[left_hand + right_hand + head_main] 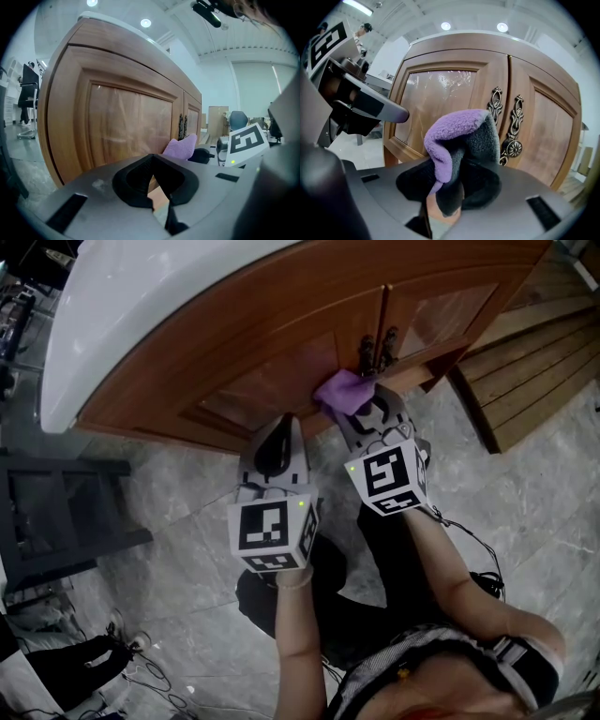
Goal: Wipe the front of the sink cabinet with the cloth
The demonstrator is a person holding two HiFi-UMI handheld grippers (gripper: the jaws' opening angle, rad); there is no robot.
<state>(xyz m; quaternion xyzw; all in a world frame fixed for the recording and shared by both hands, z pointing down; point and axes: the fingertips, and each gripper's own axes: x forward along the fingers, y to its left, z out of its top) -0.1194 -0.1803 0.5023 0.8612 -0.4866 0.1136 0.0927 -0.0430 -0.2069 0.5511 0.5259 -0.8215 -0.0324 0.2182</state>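
Observation:
The wooden sink cabinet (281, 343) has two panelled doors with ornate dark handles (378, 351) under a white sink top (141, 306). My right gripper (368, 411) is shut on a purple and grey cloth (341, 393), which sits against the left door just below the handles. In the right gripper view the cloth (457, 140) bulges out of the right gripper (449, 190), close to the handles (506, 122). My left gripper (279, 427) is shut with nothing in it, beside the right one and pointing at the left door (126, 122). The cloth (181, 147) shows to its right.
A dark metal rack (56, 512) stands on the grey stone floor at the left. Wooden steps (534, 362) lie right of the cabinet. Cables (141, 652) trail on the floor near the person's legs (375, 568).

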